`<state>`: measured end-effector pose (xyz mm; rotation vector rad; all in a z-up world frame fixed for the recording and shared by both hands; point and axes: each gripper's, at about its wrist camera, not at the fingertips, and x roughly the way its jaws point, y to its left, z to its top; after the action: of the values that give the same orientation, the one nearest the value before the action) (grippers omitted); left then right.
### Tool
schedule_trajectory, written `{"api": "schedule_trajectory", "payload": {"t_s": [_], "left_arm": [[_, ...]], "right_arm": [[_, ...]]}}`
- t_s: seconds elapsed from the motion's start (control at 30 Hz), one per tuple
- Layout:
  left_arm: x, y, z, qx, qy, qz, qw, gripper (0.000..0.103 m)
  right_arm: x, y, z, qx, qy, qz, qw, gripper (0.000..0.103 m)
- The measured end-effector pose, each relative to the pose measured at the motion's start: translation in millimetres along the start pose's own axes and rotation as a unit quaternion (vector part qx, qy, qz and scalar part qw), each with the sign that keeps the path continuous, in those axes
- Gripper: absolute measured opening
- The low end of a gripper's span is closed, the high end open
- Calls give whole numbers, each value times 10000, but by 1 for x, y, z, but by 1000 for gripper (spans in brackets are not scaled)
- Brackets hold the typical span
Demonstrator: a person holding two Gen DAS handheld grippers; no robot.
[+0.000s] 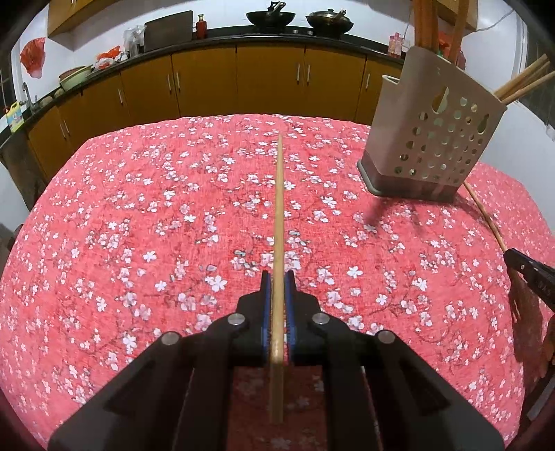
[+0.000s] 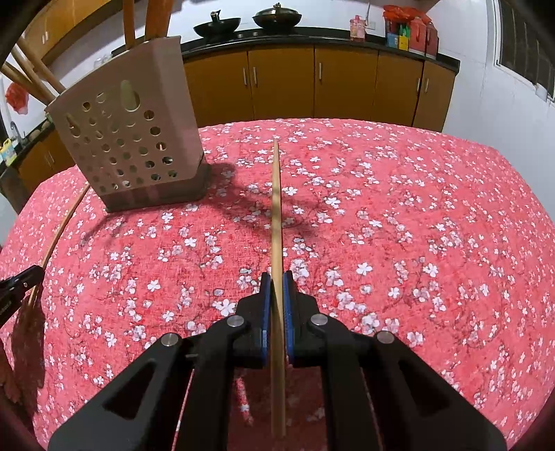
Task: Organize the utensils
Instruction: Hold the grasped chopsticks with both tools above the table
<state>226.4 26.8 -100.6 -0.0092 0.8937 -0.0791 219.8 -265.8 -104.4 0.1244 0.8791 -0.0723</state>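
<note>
Between the blue pads of the left gripper [image 1: 277, 277] a wooden chopstick [image 1: 278, 215] is pinched, its length running straight ahead over the red floral tablecloth [image 1: 138, 225]; the right gripper [image 2: 276, 279] likewise clamps a second chopstick [image 2: 276, 215] between its pads, pointing forward above the same cloth; the beige perforated utensil holder [image 1: 430, 138] stands on the cloth ahead and to the right of the left gripper, and ahead and to the left of the right one, so it lies between the two; wooden handles [image 1: 426, 24] and chopsticks [image 1: 520, 83] rise out of the holder's top; in the left wrist view the right gripper and its stick show just right of the holder's base, at the frame edge; beyond the holder, orange cabinets [image 1: 208, 76] run under a dark counter, with two black woks [image 1: 270, 17] on it behind the holder.
</note>
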Motion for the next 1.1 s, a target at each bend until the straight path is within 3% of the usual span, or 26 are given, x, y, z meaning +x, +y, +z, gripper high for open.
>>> {"api": "schedule_trajectory", "payload": {"t_s": [1.1], "left_arm": [[-5, -9, -6, 60, 14, 0, 10000, 14]], "right_arm": [[-5, -2, -7, 50, -19, 37, 10000, 9]]}}
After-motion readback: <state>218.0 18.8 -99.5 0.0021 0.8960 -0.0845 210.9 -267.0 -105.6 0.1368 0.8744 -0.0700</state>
